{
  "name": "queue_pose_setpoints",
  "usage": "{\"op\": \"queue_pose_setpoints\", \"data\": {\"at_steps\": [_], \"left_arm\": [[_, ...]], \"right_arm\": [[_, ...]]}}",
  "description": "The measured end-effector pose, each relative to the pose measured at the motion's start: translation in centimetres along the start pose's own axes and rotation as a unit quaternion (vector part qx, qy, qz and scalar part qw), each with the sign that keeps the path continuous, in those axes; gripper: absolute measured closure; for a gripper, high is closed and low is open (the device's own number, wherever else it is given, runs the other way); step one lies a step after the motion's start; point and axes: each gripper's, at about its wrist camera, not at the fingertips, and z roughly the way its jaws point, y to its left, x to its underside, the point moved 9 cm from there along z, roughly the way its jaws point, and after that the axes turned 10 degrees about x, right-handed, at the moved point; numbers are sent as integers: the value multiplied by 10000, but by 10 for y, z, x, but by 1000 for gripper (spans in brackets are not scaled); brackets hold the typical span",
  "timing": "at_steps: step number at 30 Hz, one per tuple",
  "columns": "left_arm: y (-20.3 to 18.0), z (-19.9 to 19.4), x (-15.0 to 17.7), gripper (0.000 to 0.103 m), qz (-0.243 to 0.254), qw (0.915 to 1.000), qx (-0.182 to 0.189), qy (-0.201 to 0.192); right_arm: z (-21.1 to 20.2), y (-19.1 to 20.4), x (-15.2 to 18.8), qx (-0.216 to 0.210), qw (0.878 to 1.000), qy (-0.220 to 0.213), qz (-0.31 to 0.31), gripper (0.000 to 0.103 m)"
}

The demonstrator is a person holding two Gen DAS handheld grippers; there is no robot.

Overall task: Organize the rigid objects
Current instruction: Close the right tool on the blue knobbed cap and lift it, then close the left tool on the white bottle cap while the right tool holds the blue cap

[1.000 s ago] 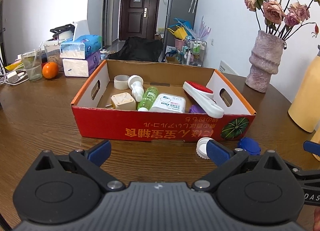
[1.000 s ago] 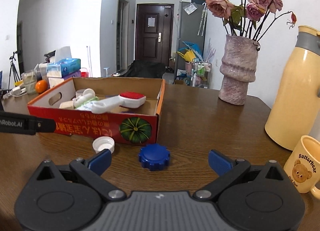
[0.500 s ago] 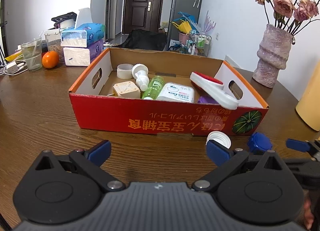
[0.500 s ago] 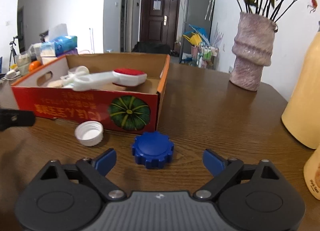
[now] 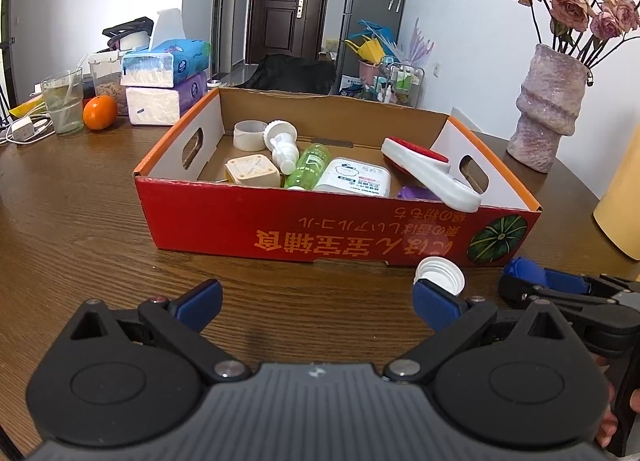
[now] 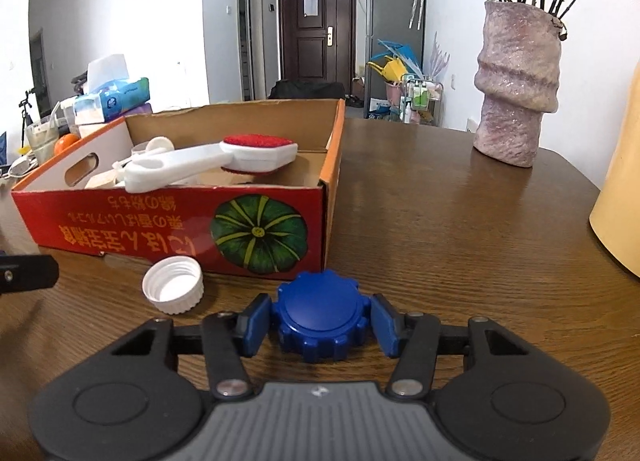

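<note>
Now: right gripper (image 6: 320, 325) just closing, both pads touching blue knob cap (image 6: 320, 319) (on table (image 6: 460, 241), before red box (image 6: 120, 221)) | left gripper (image 5: 316, 301) wide open, holding nothing | white cap (image 6: 173, 284) lying beside, open side up

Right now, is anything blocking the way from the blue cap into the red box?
Only the box's own front wall. The blue cap sits on the table just in front of it, between the right claw's pads, which have just been closing. It must be lifted over. The white cap lies aside.
</note>
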Motion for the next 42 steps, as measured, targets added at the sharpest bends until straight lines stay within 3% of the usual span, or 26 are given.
{"op": "queue_pose_setpoints", "data": {"at_steps": [19,34,39,42], "left_arm": [[-61,30,15,0,520,9985,69,167],[-84,67,12,2,716,9966,-353,226],[-85,75,11,22,650,9970,-340,266],[-88,76,11,45,670,9971,-211,287]], "right_arm": [[-31,-35,-19,1,9973,-506,524,50],[-38,-48,-19,112,9962,-531,688,50],[-39,-44,-17,87,9965,-527,635,50],[-40,-42,-18,72,9967,-538,610,50]]}}
